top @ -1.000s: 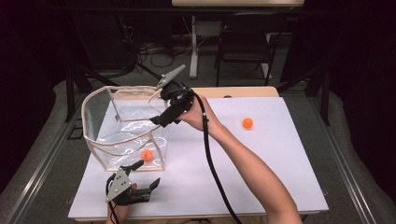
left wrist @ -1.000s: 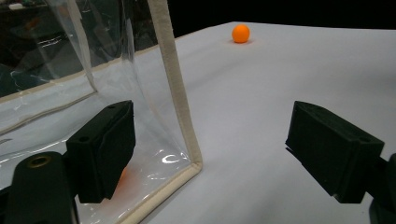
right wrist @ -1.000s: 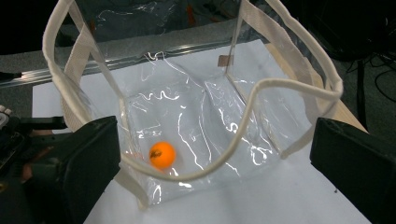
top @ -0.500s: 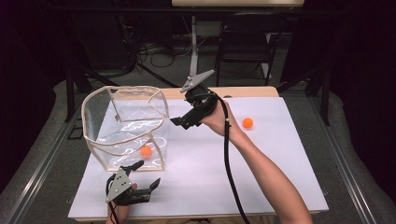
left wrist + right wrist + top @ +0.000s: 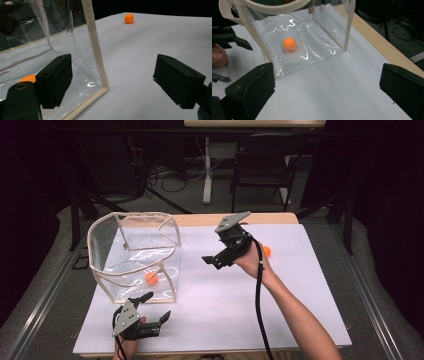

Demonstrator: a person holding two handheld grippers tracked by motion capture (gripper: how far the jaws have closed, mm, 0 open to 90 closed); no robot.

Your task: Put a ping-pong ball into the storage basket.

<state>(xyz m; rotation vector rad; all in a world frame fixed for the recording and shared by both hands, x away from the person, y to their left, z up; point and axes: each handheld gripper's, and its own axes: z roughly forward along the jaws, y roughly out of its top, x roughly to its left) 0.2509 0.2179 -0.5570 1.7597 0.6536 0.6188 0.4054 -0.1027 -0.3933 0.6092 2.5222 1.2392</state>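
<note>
Here, the clear bag point(image 5: 134, 252) stands left of centre on the white table point(image 5: 215, 300), one orange ball point(image 5: 151, 278) inside; the right gripper point(image 5: 216, 260), jaws apart and empty, hovers mid-frame; probably between balls, it must next turn back to the loose ball point(image 5: 267, 251) behind the hand; the left gripper point(image 5: 152, 312) rests open at lower left.

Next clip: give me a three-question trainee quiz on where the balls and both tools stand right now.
1. True or false: the right tool is shut on an orange ball.
2. Where is the ball in the bag? A) inside the clear bag B) on the floor C) on the chair
3. Fill in: the loose ball lies on the white ____, behind the right hand.

Key: 1 false, its jaws are apart and empty. 2 A. 3 table.
</note>
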